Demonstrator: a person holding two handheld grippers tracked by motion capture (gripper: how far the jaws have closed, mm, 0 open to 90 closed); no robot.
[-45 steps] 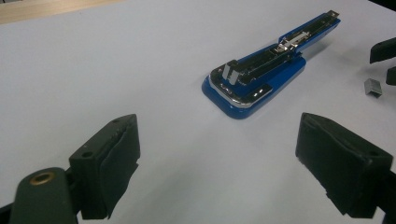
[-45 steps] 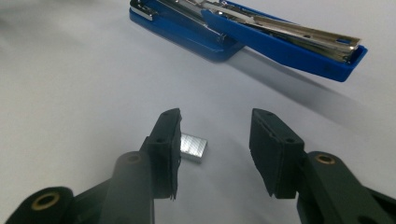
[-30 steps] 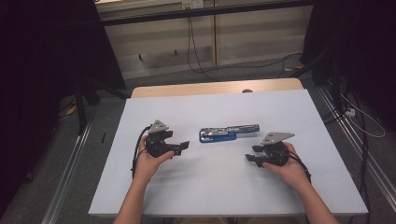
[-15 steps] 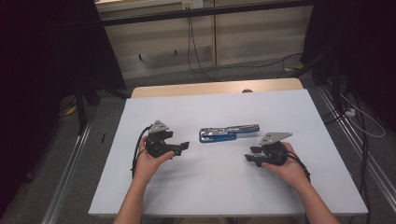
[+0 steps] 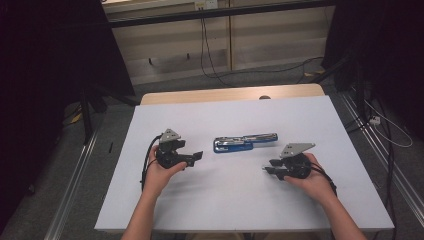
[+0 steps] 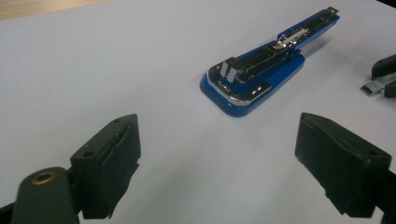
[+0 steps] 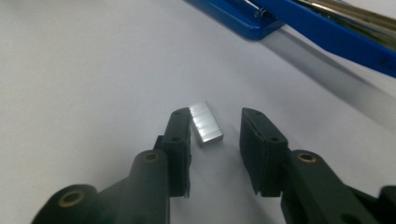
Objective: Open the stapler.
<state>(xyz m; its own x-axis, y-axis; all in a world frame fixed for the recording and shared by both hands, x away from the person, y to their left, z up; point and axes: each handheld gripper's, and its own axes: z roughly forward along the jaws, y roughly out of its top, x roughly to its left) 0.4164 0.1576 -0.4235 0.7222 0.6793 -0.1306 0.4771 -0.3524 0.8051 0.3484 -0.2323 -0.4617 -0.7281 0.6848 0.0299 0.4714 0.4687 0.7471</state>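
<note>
A blue stapler [image 5: 244, 142] lies opened out flat at the middle of the white table, with its chrome magazine exposed [image 6: 258, 74]. My left gripper [image 5: 198, 156] rests to the left of it. Its jaws stand wide open and empty, pointing at the stapler [image 6: 217, 140]. My right gripper [image 5: 265, 170] sits to the stapler's near right. A short silver strip of staples [image 7: 206, 122] lies on the table between its narrowly open jaws [image 7: 215, 116], against the left one, with a gap to the right one. That strip [image 6: 373, 87] also appears at the right edge of the left gripper view.
The white tabletop [image 5: 225, 205] has bare room around both hands. A wooden strip [image 5: 225, 95] runs along its far edge. Beyond it are floor cables [image 5: 260, 70], and metal rails [image 5: 75, 170] flank the table.
The right gripper has slid very slightly toward the near edge. The left gripper and the stapler have stayed put.
</note>
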